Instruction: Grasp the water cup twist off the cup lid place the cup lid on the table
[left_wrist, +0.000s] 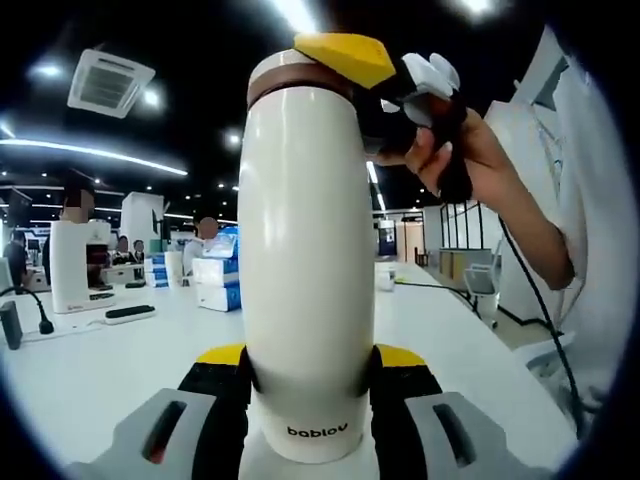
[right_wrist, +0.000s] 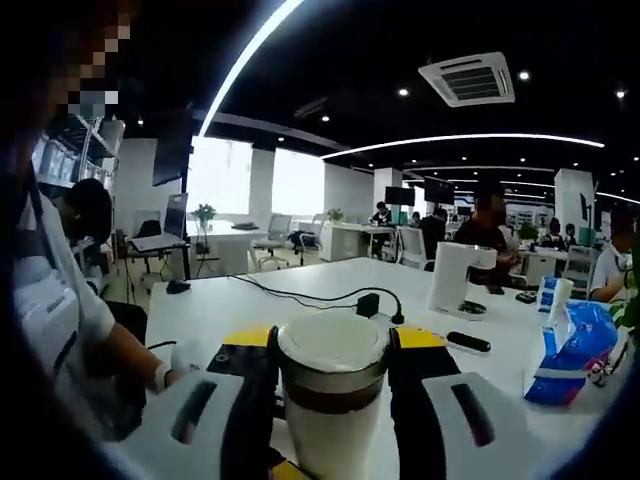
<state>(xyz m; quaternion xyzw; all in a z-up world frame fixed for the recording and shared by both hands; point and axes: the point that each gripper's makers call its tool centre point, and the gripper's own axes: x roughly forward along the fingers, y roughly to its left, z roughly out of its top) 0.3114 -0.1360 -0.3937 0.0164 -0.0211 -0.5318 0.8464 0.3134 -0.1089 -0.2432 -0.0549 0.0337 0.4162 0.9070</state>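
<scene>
The bench is the biggest thing here, a long white top running off into an open office with people sitting at other desks further back.

One cup, cream white, tall and rounded, with "bablov" printed near its base. In the left gripper view it stands upright, long axis vertical, base down by the camera and top pointing away up toward the ceiling. The left tool has its two black-and-yellow jaws pressed on either side of the cup's lower body, closed onto it, so the cup is held just above the bench rather than sitting free.

One lid, same cream colour, with a brown band under it. It's still on the cup. In the right gripper view you look at it from the side, and the right tool has a jaw touching each side of the lid and band, clamped on it. In the left gripper view that same tool comes in from the upper right with a yellow tip over the cup's top, a person's hand behind it.

Other stuff on the bench, well apart from the cup: one blue tissue pack, one white kettle-like appliance, one black cable running to a small adapter.
</scene>
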